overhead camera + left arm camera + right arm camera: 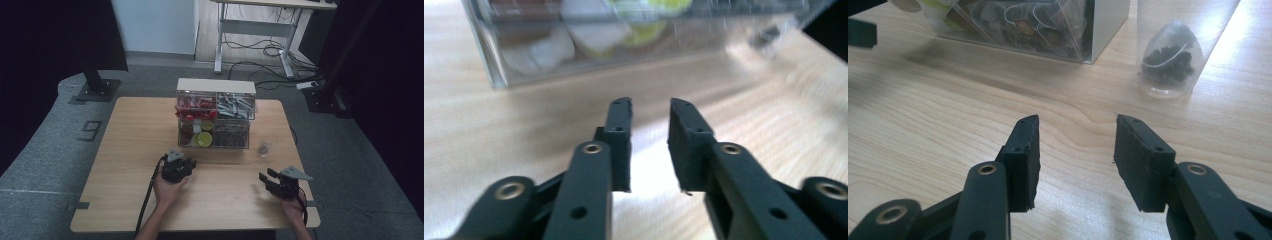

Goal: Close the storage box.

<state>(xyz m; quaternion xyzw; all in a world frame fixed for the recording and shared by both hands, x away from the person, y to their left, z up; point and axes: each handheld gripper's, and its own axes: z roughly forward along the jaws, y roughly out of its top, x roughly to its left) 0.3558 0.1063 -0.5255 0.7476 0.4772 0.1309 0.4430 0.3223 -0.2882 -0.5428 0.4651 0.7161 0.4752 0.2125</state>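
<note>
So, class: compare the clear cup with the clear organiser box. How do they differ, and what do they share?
The cup is small and round; the box is bigger, square-cornered and split into compartments.
The cup holds one tea bag; the box holds many items, tea bags among them.
The cup stands apart, to the right of the box.
Both are see-through and stand on the table.

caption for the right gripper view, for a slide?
Right gripper, open, faces a clear cup holding a tea bag.

Cup [263, 148] right of organizer [214, 116], on table [125, 165]
</note>
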